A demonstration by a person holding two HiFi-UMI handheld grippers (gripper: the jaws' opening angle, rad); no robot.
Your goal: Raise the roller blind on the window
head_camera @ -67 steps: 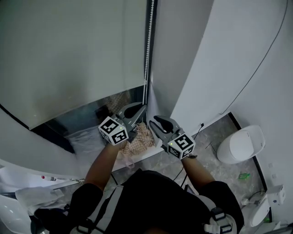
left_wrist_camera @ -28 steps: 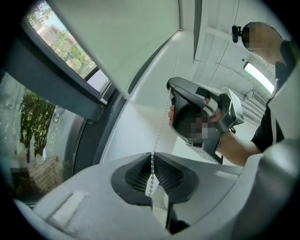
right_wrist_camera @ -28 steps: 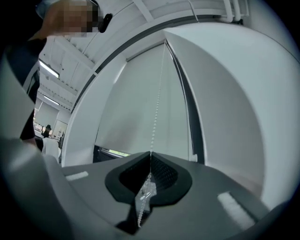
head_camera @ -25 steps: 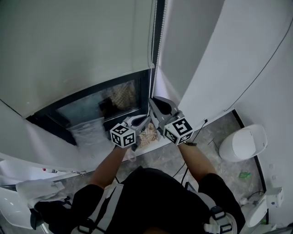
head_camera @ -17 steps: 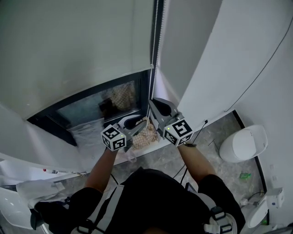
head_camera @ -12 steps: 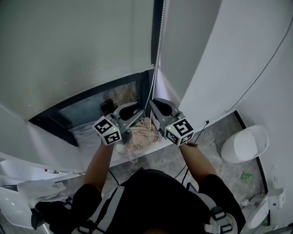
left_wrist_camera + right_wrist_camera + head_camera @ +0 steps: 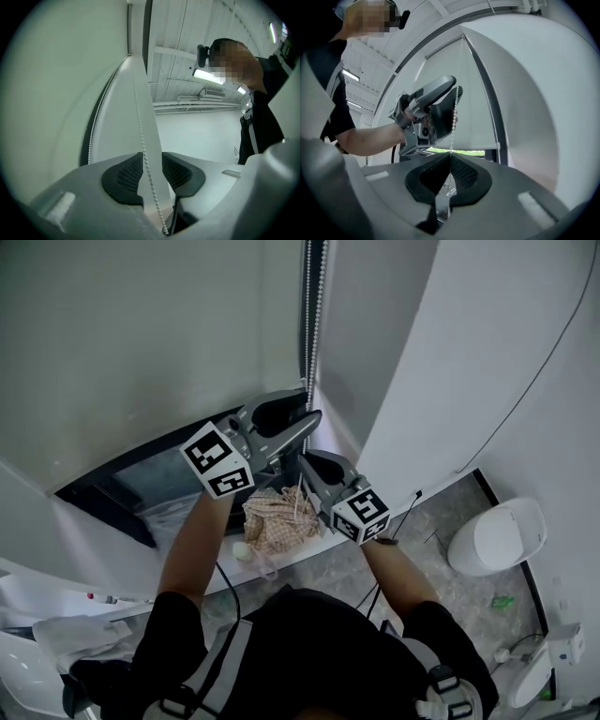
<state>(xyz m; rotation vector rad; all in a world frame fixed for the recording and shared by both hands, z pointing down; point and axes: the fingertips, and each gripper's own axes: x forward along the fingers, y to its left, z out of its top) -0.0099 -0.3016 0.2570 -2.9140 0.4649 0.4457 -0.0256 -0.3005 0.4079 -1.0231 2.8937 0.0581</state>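
The pale grey roller blind (image 7: 141, 334) covers most of the window, with a dark strip of glass (image 7: 122, 486) bare below its lower edge. A white bead chain (image 7: 314, 315) hangs along the dark frame. My left gripper (image 7: 311, 407) is raised above the right one. Its jaws have just been opening and stand open (image 7: 152, 172); the chain (image 7: 143, 140) runs between the pads untouched. My right gripper (image 7: 302, 459) sits lower, shut on the same chain (image 7: 450, 157). The right gripper view also shows the left gripper (image 7: 436, 105) and the blind's bottom edge (image 7: 464, 146).
A checked cloth (image 7: 277, 521) lies on the window sill under the grippers. A white wall (image 7: 487, 352) with a thin cable stands close on the right. A white bin (image 7: 492, 535) stands on the floor at the right.
My left gripper let go of the chain low down, opened and rose along it to above the right gripper. The right gripper kept its hold in place. The blind's edge is higher than in the earliest frame.
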